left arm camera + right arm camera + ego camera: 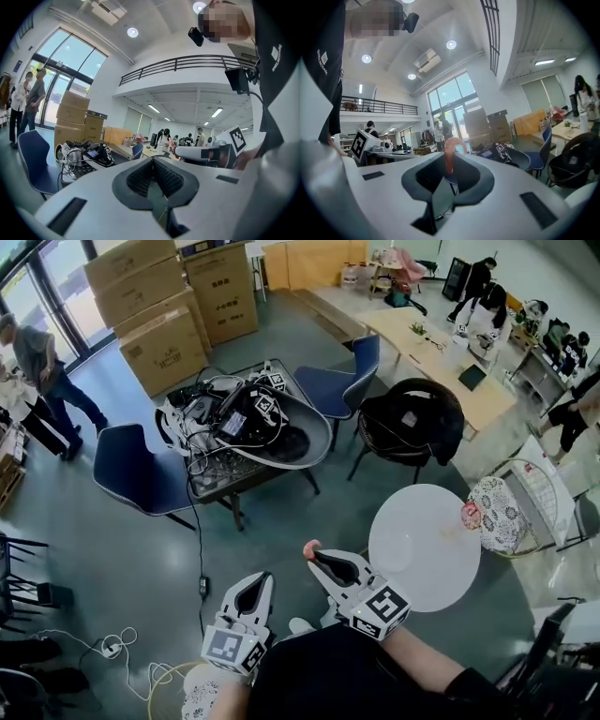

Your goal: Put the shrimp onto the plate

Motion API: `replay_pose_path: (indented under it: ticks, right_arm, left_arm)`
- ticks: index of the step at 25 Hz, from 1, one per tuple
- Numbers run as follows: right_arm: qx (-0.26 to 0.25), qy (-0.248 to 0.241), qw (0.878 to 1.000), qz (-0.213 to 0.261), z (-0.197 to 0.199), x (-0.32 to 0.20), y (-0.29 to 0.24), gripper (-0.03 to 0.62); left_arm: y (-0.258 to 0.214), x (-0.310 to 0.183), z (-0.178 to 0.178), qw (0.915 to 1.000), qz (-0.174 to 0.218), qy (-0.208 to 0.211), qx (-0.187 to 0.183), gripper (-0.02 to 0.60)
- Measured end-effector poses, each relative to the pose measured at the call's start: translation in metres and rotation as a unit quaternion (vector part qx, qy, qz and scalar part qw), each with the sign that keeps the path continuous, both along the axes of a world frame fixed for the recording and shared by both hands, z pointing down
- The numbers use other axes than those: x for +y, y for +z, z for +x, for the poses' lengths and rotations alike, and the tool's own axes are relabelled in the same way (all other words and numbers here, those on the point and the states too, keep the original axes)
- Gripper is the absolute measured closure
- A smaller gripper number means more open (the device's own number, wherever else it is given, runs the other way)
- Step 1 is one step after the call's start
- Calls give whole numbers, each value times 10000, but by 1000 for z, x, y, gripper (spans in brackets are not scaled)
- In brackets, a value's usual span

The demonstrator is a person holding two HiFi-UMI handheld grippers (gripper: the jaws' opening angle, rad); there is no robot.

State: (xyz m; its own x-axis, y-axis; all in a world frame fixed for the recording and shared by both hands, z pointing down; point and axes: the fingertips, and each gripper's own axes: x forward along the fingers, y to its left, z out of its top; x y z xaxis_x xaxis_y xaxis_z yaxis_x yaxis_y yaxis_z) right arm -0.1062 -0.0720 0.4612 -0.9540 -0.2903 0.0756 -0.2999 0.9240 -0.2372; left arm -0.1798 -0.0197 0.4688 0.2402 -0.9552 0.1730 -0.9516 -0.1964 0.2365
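Note:
A curled pink shrimp (310,547) sticks up between the tips of my right gripper (317,558), which is shut on it. The right gripper view shows the same shrimp (449,154) upright between the black pads (423,174). My left gripper (247,596) is held lower left of the right one, shut with nothing in it; its pads (140,178) meet in the left gripper view. A white round tabletop (424,547) lies just right of the right gripper. No separate plate can be made out on it. A small pink object (471,515) sits at its far right edge.
A low table (246,432) piled with cables and devices stands ahead, with blue chairs (136,474) and a black chair (409,427) around it. Cardboard boxes (164,306) are stacked behind. Lace-covered wire seats (497,514) flank the round table. People stand at the left and far right.

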Motion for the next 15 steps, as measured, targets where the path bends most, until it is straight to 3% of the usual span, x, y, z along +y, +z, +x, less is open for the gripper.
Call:
replay_pose_path:
  ticks: [15]
  right_arm:
    - [699, 1065, 9905, -519, 94, -75, 59, 536]
  left_arm:
    - [33, -79, 72, 9949, -481, 891, -11, 574]
